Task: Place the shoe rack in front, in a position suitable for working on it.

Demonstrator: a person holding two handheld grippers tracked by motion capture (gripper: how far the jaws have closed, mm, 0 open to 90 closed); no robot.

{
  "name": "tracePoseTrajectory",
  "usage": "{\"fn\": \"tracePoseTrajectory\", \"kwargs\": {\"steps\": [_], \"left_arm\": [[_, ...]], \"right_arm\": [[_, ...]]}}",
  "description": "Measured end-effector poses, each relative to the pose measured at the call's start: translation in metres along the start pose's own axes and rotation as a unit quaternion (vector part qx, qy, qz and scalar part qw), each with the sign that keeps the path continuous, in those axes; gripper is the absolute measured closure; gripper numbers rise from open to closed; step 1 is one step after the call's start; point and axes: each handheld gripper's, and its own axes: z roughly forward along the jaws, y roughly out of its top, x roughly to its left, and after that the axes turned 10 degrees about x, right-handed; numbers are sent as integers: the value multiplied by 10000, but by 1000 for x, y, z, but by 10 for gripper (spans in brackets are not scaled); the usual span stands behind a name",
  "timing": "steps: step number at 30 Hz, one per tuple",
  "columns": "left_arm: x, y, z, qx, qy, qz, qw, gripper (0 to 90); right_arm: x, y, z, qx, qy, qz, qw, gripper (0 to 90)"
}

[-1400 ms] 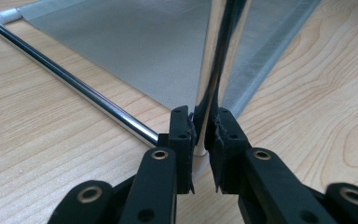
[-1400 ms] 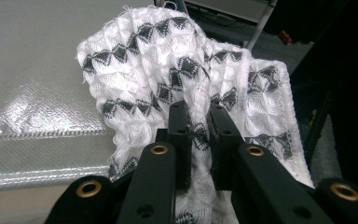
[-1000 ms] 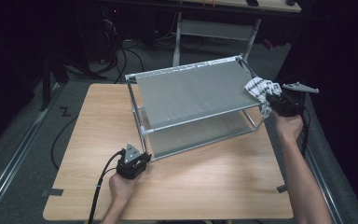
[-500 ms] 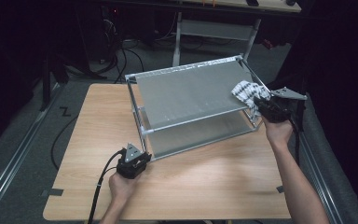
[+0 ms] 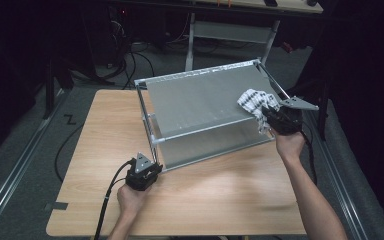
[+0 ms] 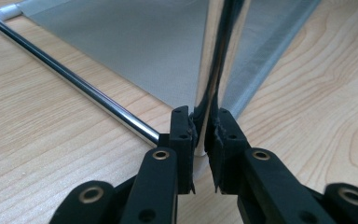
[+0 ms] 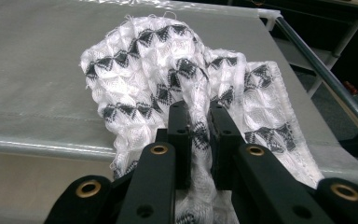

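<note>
A two-tier metal rack (image 5: 200, 100) with grey mesh shelves stands on the wooden table (image 5: 100, 130). My left gripper (image 5: 147, 167) is at the rack's near left corner, shut on the chrome upright post (image 6: 209, 84) just above the table. My right gripper (image 5: 267, 112) holds a white cloth with black diamond patterns (image 5: 252, 100) over the right end of the top shelf. In the right gripper view the jaws are shut on a bunched fold of the cloth (image 7: 168, 70), which drapes onto the shelf (image 7: 37, 70) and its front rail.
A chrome bottom rail (image 6: 74, 84) runs along the table from the gripped post. Cables (image 5: 145, 55) lie on the dark floor behind the table. Another frame (image 5: 230, 30) stands farther back. Bare wood lies in front of the rack.
My right gripper has carried the cloth leftward from beyond the rack's right end onto the top shelf. The left gripper has stayed on the post.
</note>
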Motion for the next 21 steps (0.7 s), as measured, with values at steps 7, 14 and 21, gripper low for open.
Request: {"fn": "tracePoseTrajectory", "kwargs": {"steps": [7,14,21], "left_arm": [[0,1,0,13,6,1,10000,803],[1,5,1,154,-4,65,9999,804],[0,6,1,177,18,12,9998,804]], "right_arm": [[14,0,0,-36,130,-83,9999,819],[28,1,-2,-11,242,-194,9995,819],[45,5,-2,23,478,-361,9982,818]]}}
